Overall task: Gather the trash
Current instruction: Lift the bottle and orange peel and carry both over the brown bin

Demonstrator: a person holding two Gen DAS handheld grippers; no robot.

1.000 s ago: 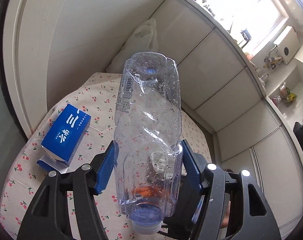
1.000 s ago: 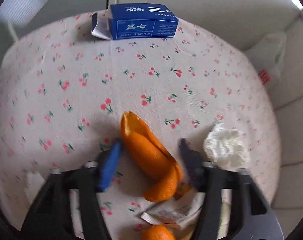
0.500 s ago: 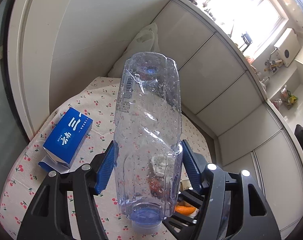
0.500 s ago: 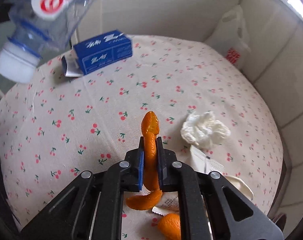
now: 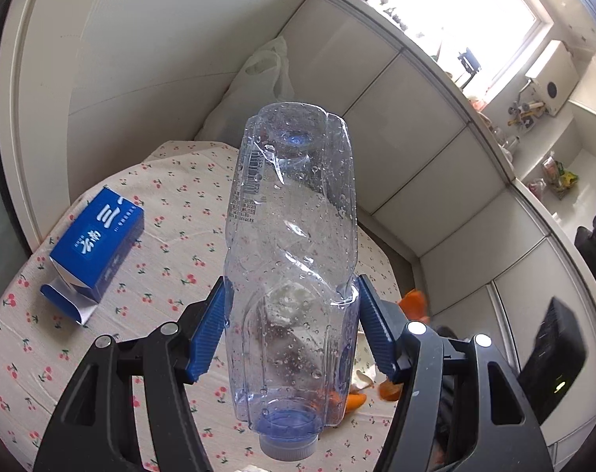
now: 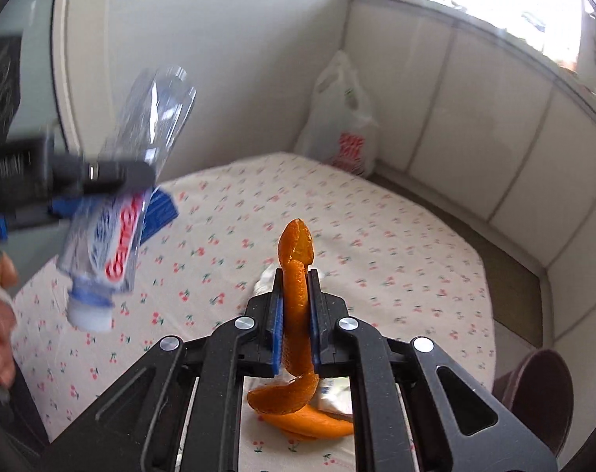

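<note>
My left gripper (image 5: 292,295) is shut on a crushed clear plastic bottle (image 5: 294,244), held cap-down above the table; it also shows blurred in the right wrist view (image 6: 117,228). My right gripper (image 6: 296,275) is shut on an orange peel (image 6: 296,259) and holds it above the cherry-print tablecloth (image 6: 396,244). A blue carton (image 5: 97,244) lies on the cloth at the left. More orange peel (image 6: 302,421) lies under my right gripper. A crumpled white tissue (image 6: 264,281) is mostly hidden behind the right fingers.
A white plastic bag (image 6: 343,129) stands on the floor behind the table against the white panel wall (image 6: 475,118). Paper scraps (image 6: 335,391) lie beside the peel. A dark device (image 5: 553,358) sits at the right.
My right gripper went from open around the peel to shut on it and has lifted it off the cloth. My left gripper with the bottle has risen and tilted up.
</note>
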